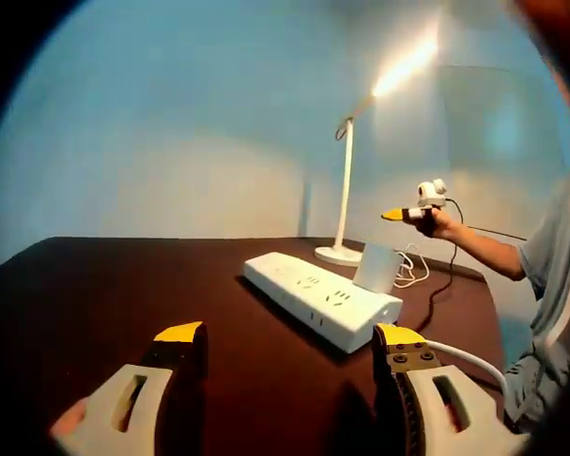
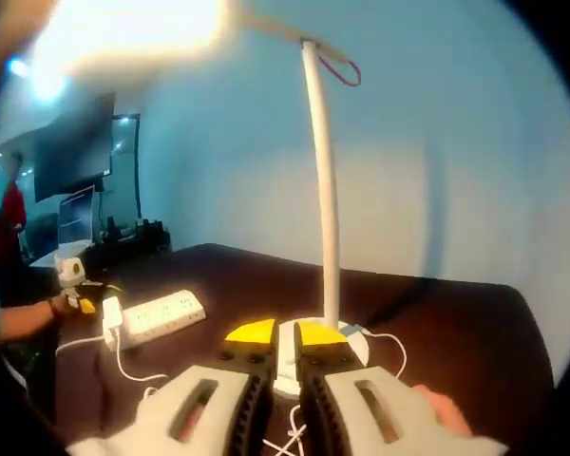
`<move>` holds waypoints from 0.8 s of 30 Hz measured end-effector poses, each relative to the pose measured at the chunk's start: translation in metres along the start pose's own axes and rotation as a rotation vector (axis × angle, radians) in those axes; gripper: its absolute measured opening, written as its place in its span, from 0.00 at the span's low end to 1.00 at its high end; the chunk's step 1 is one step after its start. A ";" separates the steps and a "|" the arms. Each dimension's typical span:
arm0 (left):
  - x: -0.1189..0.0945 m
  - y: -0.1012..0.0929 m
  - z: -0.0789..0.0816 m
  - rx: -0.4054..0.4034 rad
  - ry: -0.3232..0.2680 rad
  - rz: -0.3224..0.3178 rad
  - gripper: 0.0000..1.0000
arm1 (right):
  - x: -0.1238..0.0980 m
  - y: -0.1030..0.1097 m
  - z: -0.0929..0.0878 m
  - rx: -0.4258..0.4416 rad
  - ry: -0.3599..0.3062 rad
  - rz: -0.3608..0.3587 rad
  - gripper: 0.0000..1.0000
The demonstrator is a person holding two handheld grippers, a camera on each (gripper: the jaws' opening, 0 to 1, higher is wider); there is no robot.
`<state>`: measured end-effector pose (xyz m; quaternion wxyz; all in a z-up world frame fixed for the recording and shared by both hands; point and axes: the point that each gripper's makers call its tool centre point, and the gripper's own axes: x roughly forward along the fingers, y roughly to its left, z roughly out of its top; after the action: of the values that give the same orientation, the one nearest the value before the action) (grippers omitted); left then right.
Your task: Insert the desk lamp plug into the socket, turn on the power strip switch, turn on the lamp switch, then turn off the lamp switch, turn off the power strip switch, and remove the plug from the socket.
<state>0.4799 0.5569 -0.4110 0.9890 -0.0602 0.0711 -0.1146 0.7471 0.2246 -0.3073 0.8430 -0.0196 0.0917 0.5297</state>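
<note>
The white desk lamp [image 1: 346, 180] stands on the dark table with its head lit [image 1: 404, 66]. Its white plug block [image 1: 375, 269] sits upright in the near end of the white power strip [image 1: 321, 298]. My left gripper [image 1: 290, 334] is open, low over the table just short of the strip. My right gripper [image 1: 406, 215], held by a hand, hovers shut to the right of the lamp's pole. In the right gripper view its jaws [image 2: 285, 333] are closed together right in front of the lamp base [image 2: 287, 366], with the pole [image 2: 323, 180] rising behind. The strip [image 2: 163, 314] lies far left.
A white cable [image 1: 414, 267] loops from the plug block toward the lamp base; loose coils [image 2: 290, 429] lie under my right jaws. The dark table [image 1: 123, 285] is bare on the left. A person's arm and grey shirt [image 1: 551, 266] are at the right. Screens and a standing person [image 2: 8, 223] are far off.
</note>
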 end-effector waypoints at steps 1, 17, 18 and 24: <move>0.000 0.000 0.000 0.000 0.001 -0.003 0.68 | -0.004 0.000 0.001 0.001 -0.002 -0.006 0.11; 0.000 -0.005 -0.001 0.025 0.013 -0.013 0.67 | -0.053 0.021 0.009 -0.002 -0.069 -0.070 0.29; 0.001 -0.005 0.000 0.026 0.010 -0.010 0.67 | -0.056 0.022 0.009 -0.003 -0.072 -0.072 0.29; -0.002 -0.006 0.008 0.025 -0.032 -0.008 0.63 | -0.069 0.033 0.006 -0.021 -0.086 -0.097 0.29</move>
<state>0.4782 0.5526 -0.4022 0.9902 -0.0499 0.0534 -0.1186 0.6888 0.1785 -0.2873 0.8705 -0.0101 0.0490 0.4896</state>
